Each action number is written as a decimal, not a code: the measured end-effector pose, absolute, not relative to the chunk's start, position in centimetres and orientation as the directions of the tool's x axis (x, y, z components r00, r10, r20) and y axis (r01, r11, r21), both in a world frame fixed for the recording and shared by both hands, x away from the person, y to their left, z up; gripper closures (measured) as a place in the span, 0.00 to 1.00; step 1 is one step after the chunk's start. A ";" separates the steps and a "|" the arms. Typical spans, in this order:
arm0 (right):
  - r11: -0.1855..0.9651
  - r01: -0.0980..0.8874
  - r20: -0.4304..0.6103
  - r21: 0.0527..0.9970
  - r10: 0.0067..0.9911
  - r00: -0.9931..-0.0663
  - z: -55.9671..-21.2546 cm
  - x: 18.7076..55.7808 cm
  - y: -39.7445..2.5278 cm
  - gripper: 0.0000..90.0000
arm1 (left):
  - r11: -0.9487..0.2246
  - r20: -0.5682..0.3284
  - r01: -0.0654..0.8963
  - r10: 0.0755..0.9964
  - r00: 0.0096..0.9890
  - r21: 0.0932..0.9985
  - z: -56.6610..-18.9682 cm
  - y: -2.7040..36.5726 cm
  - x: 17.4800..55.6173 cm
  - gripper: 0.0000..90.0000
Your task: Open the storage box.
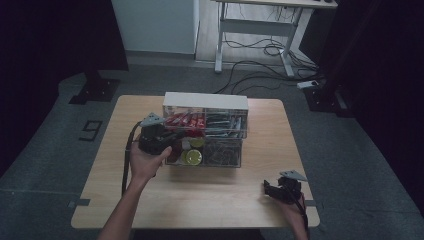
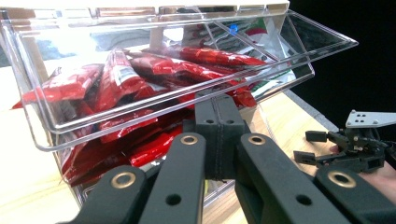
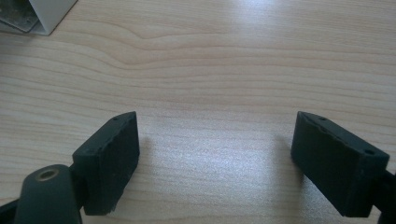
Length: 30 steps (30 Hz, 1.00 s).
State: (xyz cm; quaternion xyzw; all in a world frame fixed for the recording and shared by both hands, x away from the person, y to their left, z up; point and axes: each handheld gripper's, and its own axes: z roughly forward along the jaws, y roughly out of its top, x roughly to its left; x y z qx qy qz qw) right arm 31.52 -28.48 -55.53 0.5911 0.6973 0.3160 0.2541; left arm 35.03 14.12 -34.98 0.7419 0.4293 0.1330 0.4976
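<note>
Clear drawer (image 2: 154,70): upper left compartment of the clear organiser (image 1: 205,131), far of the middle of the surface (image 1: 200,195); it is tilted open toward the near side, probably so the contents can be reached from above.
Contents: red sachets (image 2: 140,79), heaped loosely; white label patches show on them but the print is too blurred to read.
Left gripper (image 2: 219,135): at the front of the drawer, just under its lip; fingers (image 2: 205,116) pressed together with no gap; whether they pinch the drawer edge I cannot tell.
Right gripper (image 3: 215,158): low over bare wood at the near right; fingers (image 3: 109,154) wide apart, holding nothing; it seems to wait.
Lower compartments: round yellow-green items (image 1: 193,156), dark items to the right.
Writing: none legible.
</note>
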 end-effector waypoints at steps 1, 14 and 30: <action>0.102 0.664 0.019 0.741 0.985 -0.172 -55.5 31.5 -28.5 0.17 | -0.136 -0.230 0.505 0.769 0.596 0.853 -35.0 14.1 35.0 1.00; 0.098 0.659 0.021 0.745 0.985 -0.171 -55.5 31.5 -29.0 0.19 | -0.108 -0.232 0.482 0.773 0.591 0.870 -33.1 14.1 35.4 1.00; 0.097 0.658 0.020 0.747 0.985 -0.169 -55.5 31.5 -29.0 0.21 | -0.065 -0.263 0.482 0.770 0.581 0.874 -31.4 14.3 36.5 1.00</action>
